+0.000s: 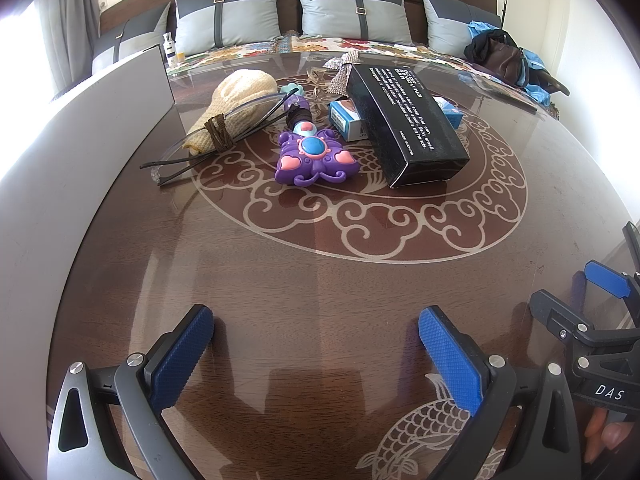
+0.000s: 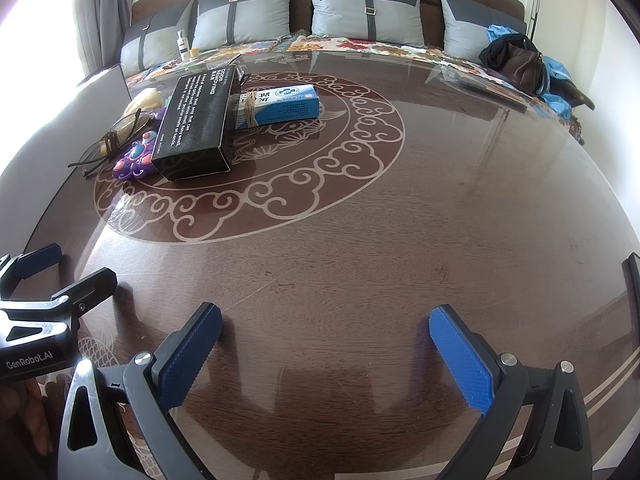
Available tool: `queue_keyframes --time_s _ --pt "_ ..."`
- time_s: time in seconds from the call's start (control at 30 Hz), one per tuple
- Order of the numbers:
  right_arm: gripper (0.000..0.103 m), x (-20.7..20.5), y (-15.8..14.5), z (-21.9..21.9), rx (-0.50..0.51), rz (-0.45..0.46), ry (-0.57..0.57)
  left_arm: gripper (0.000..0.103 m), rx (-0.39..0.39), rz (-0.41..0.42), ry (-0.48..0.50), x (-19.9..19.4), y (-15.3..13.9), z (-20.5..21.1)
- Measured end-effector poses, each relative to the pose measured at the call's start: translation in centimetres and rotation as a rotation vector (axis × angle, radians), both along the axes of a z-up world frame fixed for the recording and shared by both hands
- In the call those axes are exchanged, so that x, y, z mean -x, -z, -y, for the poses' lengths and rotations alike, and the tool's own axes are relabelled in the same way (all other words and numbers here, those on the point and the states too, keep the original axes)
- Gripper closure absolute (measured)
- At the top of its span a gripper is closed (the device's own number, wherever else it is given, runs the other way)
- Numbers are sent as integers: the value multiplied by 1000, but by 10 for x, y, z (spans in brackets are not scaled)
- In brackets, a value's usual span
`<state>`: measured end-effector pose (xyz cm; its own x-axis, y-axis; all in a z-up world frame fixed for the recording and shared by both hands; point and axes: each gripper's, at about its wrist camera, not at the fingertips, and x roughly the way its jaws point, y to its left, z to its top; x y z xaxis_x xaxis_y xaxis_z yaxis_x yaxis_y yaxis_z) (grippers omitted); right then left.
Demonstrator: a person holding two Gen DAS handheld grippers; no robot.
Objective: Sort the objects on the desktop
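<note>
A pile of objects lies at the far side of the brown glass-topped table [image 1: 320, 280]. A black box [image 1: 404, 120] leans on a blue and white box [image 1: 346, 118]. A purple butterfly toy [image 1: 314, 158], clear glasses [image 1: 216, 132] and a cream knitted pouch [image 1: 236, 100] tied with brown cord lie to its left. My left gripper [image 1: 316, 352] is open and empty, well short of the pile. My right gripper [image 2: 326, 352] is open and empty, with the black box [image 2: 196, 120] and the blue and white box [image 2: 280, 106] far ahead to the left.
A white panel [image 1: 80, 152] stands along the table's left edge. A sofa with grey cushions [image 1: 352, 8] lies behind the table, with a small bottle [image 1: 171, 50] at its left and a dark bag [image 1: 504, 56] at its right. A sparkly bow [image 1: 340, 68] lies behind the black box.
</note>
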<state>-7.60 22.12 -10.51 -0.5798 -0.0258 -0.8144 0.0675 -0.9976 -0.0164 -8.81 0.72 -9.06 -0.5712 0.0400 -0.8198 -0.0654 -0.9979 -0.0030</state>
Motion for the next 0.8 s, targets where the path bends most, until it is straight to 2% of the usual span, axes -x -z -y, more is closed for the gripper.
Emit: queue_keyframes --time_s 0.6,0.8 --pt "0 0 -1 0 -1 -1 2 0 -1 0 1 0 0 0" --pt "0 1 0 0 -1 -2 2 0 2 25 3 -3 -2 8"
